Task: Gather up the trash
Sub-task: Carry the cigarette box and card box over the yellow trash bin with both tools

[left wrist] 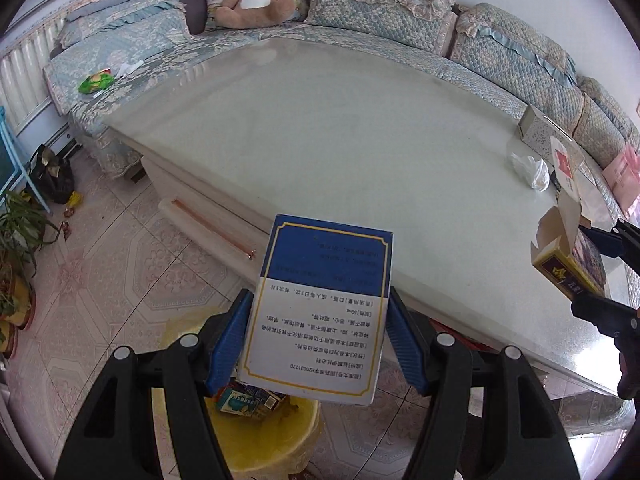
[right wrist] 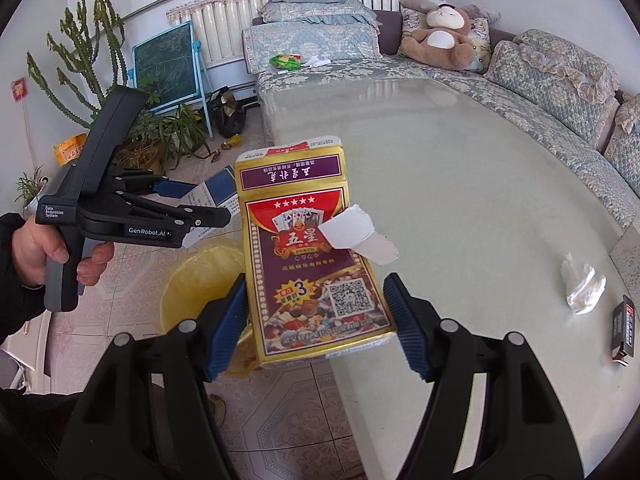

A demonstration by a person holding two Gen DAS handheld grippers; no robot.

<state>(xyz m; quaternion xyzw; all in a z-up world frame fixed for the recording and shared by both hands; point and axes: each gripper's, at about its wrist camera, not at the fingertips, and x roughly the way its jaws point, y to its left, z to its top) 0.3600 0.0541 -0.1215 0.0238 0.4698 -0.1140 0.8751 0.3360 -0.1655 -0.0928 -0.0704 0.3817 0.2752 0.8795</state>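
Now the table point(left wrist: 340, 152) lies beside a yellow bin point(left wrist: 264, 436) on the floor. Left claw point(left wrist: 318, 344) clamps a blue-and-white box point(left wrist: 320, 316) above the bin; right claw point(right wrist: 316, 320) grips a card box point(right wrist: 316, 272). Carrying step; next, I judge, release over the bin.

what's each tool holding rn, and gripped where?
Left tool: blue-and-white cardboard box, clamped across its side edges, lower half. Right tool: gold-and-red playing-card box, clamped across its side edges near the bottom.
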